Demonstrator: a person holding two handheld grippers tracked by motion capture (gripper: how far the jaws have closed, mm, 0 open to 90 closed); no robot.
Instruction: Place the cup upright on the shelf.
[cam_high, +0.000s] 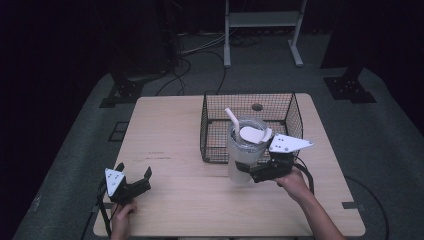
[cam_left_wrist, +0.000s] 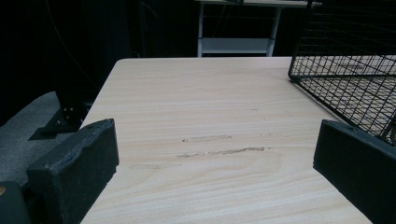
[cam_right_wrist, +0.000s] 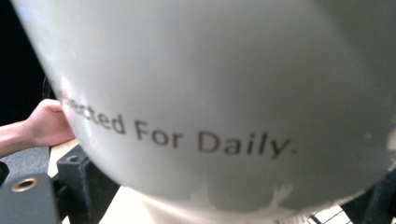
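A: Start at the right gripper (cam_high: 248, 173). What is it doing?

B: It is clamped on the lower body of a tall white plastic tumbler with a lid and a white straw (cam_high: 243, 150), one black jaw on either side of the wall. From the gripper's own camera the tumbler (cam_right_wrist: 224, 102) sits hard up against the lens, with dark printed words ending in "For Daily." curving round it.

A: Why hold it so low?

B: My guess is that a low side grip leaves the lid and straw free and keeps the tumbler upright while it is carried. It stands roughly vertical, the straw leaning away from the gripper.

A: And where is the tumbler just now?

B: Directly ahead of the right gripper, at the near wall of the black wire-mesh basket (cam_high: 210, 120) that lies just beyond. Whether its base touches the pale wooden desk (cam_high: 170, 125) or hangs just above it, I cannot tell. It looks to be on its way over that wall.

A: The other side?

B: The left gripper (cam_high: 134, 180) rests low, well apart to the far side of the right one, jaws spread wide with nothing between them. Ahead of it is bare desk (cam_left_wrist: 201, 116), and the basket's corner (cam_left_wrist: 345, 70) is off to one side. I judge it is simply waiting, out of the way.
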